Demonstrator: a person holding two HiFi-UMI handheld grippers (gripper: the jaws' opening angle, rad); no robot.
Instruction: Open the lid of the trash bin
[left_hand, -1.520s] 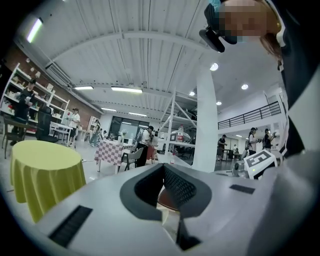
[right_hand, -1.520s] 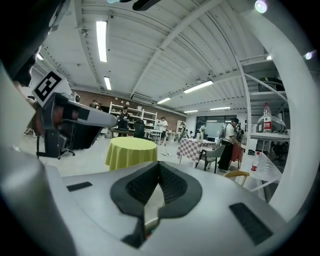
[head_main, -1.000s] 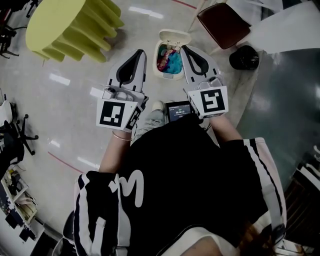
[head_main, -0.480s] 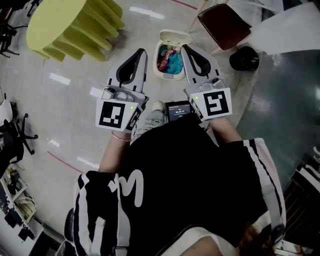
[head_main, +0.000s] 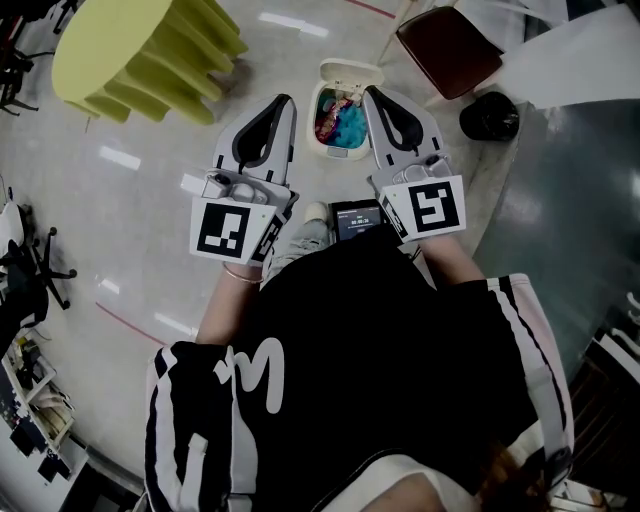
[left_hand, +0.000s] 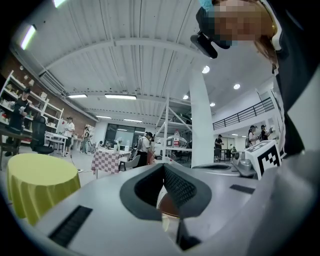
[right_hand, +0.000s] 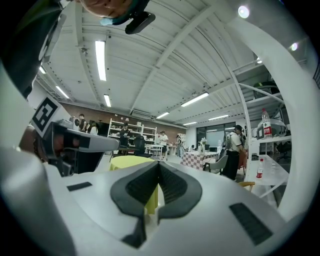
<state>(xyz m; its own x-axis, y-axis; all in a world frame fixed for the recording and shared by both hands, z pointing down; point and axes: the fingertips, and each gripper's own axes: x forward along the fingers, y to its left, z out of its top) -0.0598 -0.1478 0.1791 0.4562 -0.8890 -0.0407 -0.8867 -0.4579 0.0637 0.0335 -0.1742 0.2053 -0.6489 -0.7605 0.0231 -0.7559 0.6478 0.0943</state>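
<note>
A big open workshop hall with a glossy pale floor (head_main: 150, 200) that mirrors the ceiling strip lights; people stand about by shelves and a checked-cloth table (left_hand: 111, 161) further off. A round table in a yellow-green cloth (head_main: 140, 45) stands to the person's front left, with a brown chair (head_main: 448, 45) and a black round thing (head_main: 489, 116) to the front right.

The trash bin (head_main: 314, 125) sits on the floor straight ahead of the person, between the two tongs as seen from above. Its lid (head_main: 348, 72) is already up, tipped back at the far edge, and pink and blue rubbish (head_main: 342, 122) shows inside.

The left gripper (head_main: 283, 100) is held with its jaws pressed together at the tip and nothing clamped in them; its own camera shows the ribbed pads meeting (left_hand: 164, 169). The right gripper (head_main: 368, 92) is likewise closed and empty, pads tip to tip (right_hand: 159, 165). Both cameras look out across the hall, not down, and neither gripper touches the bin. A small lit screen (head_main: 357, 220) sits at the person's waist between the marker cubes.
</note>
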